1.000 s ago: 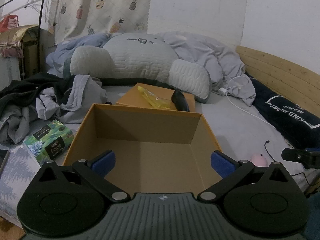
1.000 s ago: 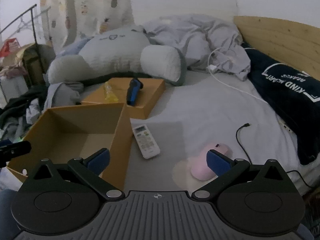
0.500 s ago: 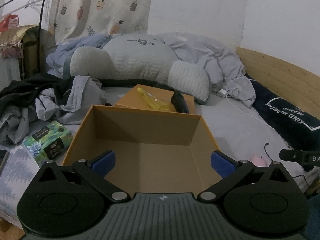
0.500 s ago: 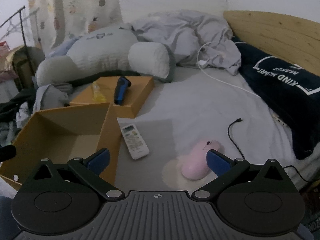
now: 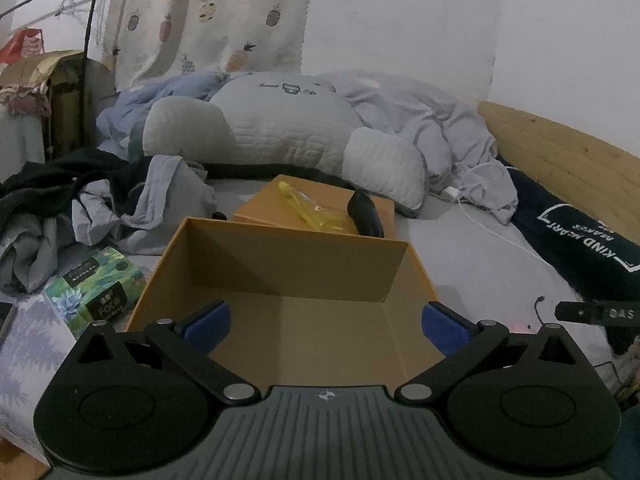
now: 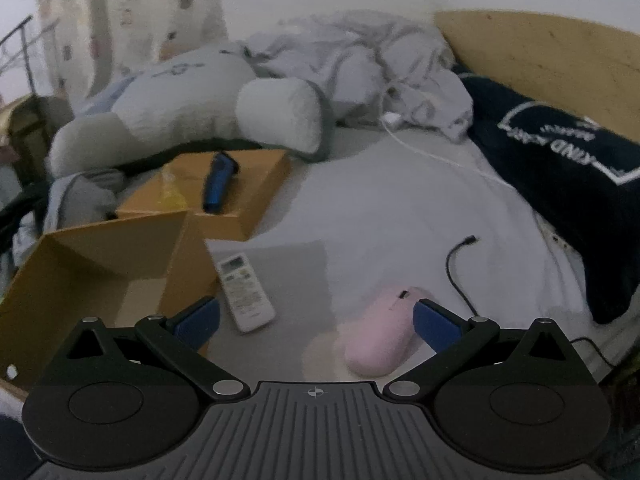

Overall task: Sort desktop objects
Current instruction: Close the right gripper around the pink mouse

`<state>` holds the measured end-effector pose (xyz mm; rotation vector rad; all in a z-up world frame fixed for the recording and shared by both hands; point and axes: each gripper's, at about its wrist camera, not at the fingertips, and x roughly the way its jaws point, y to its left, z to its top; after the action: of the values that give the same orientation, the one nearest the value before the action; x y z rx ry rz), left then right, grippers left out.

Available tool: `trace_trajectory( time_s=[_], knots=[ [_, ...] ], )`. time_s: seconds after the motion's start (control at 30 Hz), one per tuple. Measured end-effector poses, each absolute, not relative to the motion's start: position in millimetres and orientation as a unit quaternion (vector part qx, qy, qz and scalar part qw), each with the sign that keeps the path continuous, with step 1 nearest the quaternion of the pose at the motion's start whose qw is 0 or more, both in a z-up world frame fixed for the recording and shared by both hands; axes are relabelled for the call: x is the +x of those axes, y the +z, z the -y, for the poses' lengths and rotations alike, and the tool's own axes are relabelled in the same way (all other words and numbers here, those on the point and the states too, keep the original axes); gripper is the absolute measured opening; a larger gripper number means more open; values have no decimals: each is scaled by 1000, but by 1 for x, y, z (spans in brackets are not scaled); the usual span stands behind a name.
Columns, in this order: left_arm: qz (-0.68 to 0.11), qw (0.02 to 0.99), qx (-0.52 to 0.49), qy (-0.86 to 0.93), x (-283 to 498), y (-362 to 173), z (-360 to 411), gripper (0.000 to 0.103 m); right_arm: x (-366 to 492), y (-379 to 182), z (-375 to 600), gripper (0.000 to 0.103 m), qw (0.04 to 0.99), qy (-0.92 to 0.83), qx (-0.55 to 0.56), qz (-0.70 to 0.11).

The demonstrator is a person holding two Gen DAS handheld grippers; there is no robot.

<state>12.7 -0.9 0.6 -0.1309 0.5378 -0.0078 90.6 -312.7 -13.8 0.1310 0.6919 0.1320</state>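
Note:
An open, empty cardboard box (image 5: 296, 276) sits on the bed; it also shows at the left of the right wrist view (image 6: 100, 256). My left gripper (image 5: 325, 328) is open and empty above its near side. My right gripper (image 6: 316, 318) is open and empty, low over the sheet. A pink mouse (image 6: 382, 332) lies just inside its right finger. A white remote (image 6: 245, 293) lies beside the box. Behind, a closed cardboard box (image 6: 240, 192) carries a blue-black shaver (image 6: 218, 186) and a yellow item (image 5: 314, 212).
A green tissue pack (image 5: 96, 288) lies left of the open box. A black cable (image 6: 460, 264) runs right of the mouse. A large grey pillow (image 5: 276, 132), rumpled clothes (image 5: 100, 208) and a dark navy pillow (image 6: 560, 176) ring the area. A wooden bed board (image 6: 552, 64) stands at right.
The right gripper has moved forward and down toward the pink mouse, which now sits closer and larger between its fingers. The left gripper has barely shifted over the box.

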Motion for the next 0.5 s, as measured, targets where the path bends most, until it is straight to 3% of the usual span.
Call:
trace_trajectory(
  time_s=[0.5],
  knots=[
    [-275, 957, -87, -2, 17, -4, -7, 103, 179, -83, 328, 102, 891, -22, 164, -424]
  ],
)
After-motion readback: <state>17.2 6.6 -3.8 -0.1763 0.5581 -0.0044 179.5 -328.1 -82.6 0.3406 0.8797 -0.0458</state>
